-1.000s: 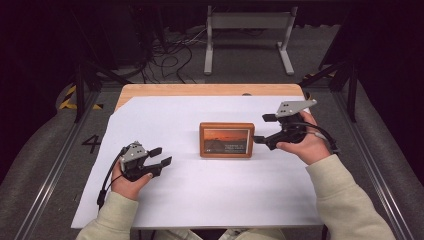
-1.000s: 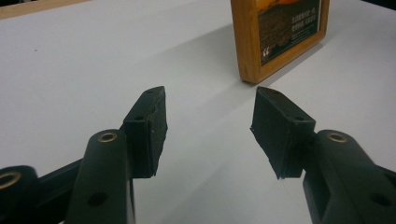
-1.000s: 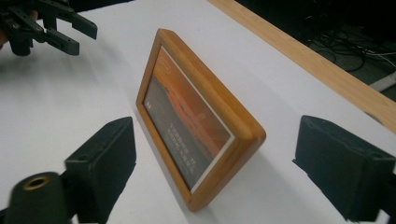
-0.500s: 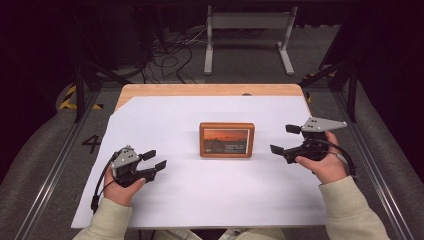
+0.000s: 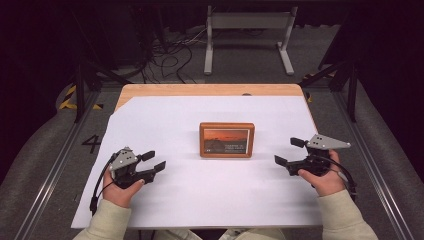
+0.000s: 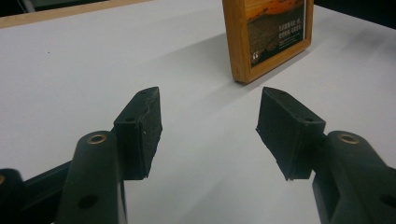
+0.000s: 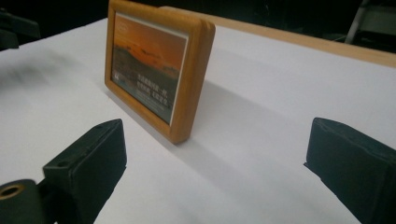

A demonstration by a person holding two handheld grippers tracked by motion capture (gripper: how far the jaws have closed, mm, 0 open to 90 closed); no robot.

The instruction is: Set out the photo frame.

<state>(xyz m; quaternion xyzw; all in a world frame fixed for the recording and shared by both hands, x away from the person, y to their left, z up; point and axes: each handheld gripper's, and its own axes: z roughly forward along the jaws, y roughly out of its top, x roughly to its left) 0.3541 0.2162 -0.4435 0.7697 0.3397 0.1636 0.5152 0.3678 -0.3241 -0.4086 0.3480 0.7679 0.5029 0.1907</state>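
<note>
While both grippers' fingers stay spread (empty), right gripper (image 5: 287,151) has dropped beside frame (image 5: 226,140).

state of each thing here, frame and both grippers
picture frame: standing upright on the white sheet, picture side toward the person, untouched
left gripper: jaws open, nothing between them, apart from the frame
right gripper: jaws open, empty, beside the frame but clear of it
white sheet: lying flat on the table

**Count of things on the table**

There is one picture frame (image 5: 227,140) standing on one white sheet (image 5: 165,125), which covers one wooden table (image 5: 150,90). Two grippers are present: one left gripper (image 5: 154,161) and one right gripper (image 5: 289,151).
</note>
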